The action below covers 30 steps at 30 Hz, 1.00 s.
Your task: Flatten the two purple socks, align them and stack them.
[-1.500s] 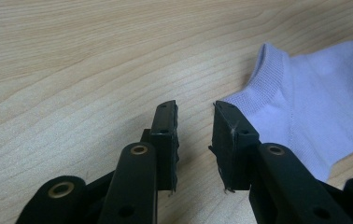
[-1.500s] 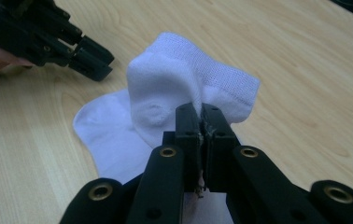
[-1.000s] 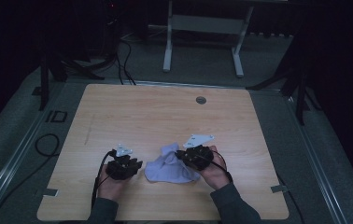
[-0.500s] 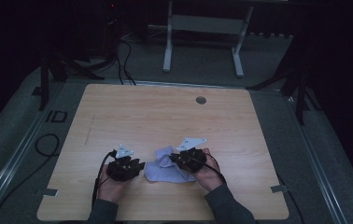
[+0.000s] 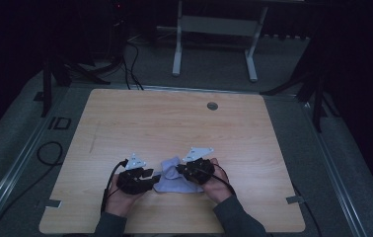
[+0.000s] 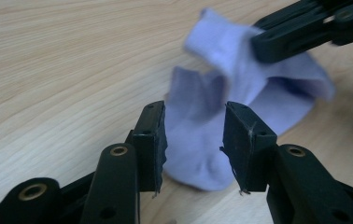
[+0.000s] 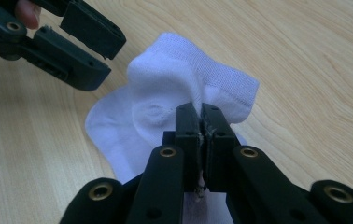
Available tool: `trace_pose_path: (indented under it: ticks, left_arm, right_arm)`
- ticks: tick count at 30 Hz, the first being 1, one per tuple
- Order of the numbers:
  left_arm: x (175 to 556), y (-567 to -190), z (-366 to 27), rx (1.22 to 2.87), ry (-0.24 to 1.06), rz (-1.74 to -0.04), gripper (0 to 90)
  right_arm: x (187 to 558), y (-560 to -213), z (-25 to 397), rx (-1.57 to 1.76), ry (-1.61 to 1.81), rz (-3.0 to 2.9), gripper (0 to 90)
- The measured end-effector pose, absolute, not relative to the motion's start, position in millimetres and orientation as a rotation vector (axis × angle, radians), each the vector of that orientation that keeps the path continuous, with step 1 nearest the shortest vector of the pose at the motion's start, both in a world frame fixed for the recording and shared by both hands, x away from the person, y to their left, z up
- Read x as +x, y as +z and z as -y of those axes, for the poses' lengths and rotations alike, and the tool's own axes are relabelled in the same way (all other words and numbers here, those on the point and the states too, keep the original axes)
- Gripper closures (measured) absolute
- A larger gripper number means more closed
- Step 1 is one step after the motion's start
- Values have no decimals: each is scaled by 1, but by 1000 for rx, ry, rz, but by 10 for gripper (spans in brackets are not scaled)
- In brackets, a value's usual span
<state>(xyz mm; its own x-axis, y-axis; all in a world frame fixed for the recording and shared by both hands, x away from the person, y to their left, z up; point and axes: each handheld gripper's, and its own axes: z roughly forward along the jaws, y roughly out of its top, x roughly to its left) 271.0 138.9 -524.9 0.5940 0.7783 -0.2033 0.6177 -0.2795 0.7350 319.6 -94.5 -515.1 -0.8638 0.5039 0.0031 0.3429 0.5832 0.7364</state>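
In the high view, the sock [image 5: 172, 177] was seen lying on the table [image 5: 174, 123] near the person's edge, between the two grippers. The left gripper [image 5: 151, 174] was set just at the sock's left end, and the right gripper [image 5: 178, 170] reached over its right part. The sock's long axis was judged to run roughly from one gripper to the other.

In the left gripper view, the left gripper [image 6: 194, 133] was held with its jaws spread, nothing gripped. The sock [image 6: 202, 154] lay straight ahead, its near rounded end seen through the gap between the jaws, so a short advance was judged enough to take it. The right gripper [image 6: 268, 44] was seen at the far, raised fold.

In the right gripper view, the right gripper [image 7: 201, 126] was pressed together on a fold of the sock [image 7: 174, 74], which was lifted into a hump while the rest lay flat on the table. The left gripper [image 7: 88, 39] was seen open beyond the sock's far end.
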Motion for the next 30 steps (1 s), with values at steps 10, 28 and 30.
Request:
trace_pose_path:
  ticks: [10,28,30]
  left_arm:
    - [275,-528,-119,2024,201,-1076,717]
    - [273,-528,-119,2017,236,-1089,881]
    - [273,-528,-120,2016,235,-1094,881]
  right_arm:
    - [314,-515,88,654,1133,-2625,867]
    - [310,-501,133,769,1179,-2526,768]
    - [309,-503,138,783,1164,-2520,772]
